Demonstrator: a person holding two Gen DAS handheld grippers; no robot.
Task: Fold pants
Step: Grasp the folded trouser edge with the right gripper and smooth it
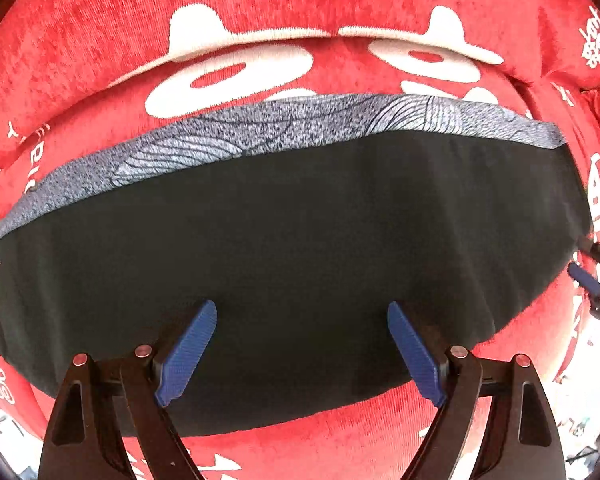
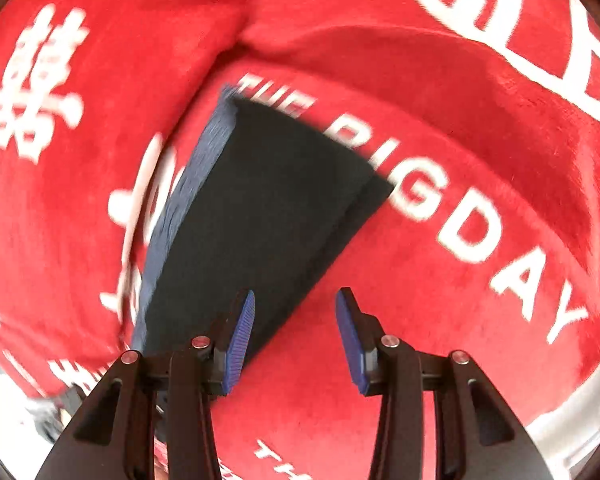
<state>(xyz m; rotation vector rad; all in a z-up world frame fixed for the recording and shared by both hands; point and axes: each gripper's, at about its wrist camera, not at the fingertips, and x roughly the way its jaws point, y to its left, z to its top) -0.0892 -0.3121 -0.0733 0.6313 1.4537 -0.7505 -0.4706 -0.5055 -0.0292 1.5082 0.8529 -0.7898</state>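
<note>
Noted as the bearing surface: a red plush cover printed with white lettering and shapes [image 1: 100, 40], spread wide and filling both views to their edges. Found lying flat on it: a pair of black fabric pants with a grey-blue patterned band [image 1: 292, 232], already doubled into a compact oblong, the band running along the far long edge in the left wrist view and a lower layer peeping out along one side in the right wrist view. Seen above the near part of the garment: the left gripper with ribbed blue pads on black arms [image 1: 302, 352], pointed down at the cloth, jaws standing wide apart, nothing between them. Seen at the garment's short end: the right gripper of the same make [image 2: 296, 336], angled down, jaws part-way apart with only red cover between the pads, its left pad over the black edge; contact with the cloth not determinable, the view being smeared by motion. Judged as the step in hand: an approach between folds, neither tool gripping, the folding well advanced. Judged as the next requirement: both tools brought down onto one edge or end, all stacked layers pinched together, then carried over in step and squared to the opposite edge. Flagged as a risk: only the top layer caught, leaving the stack skewed.
</note>
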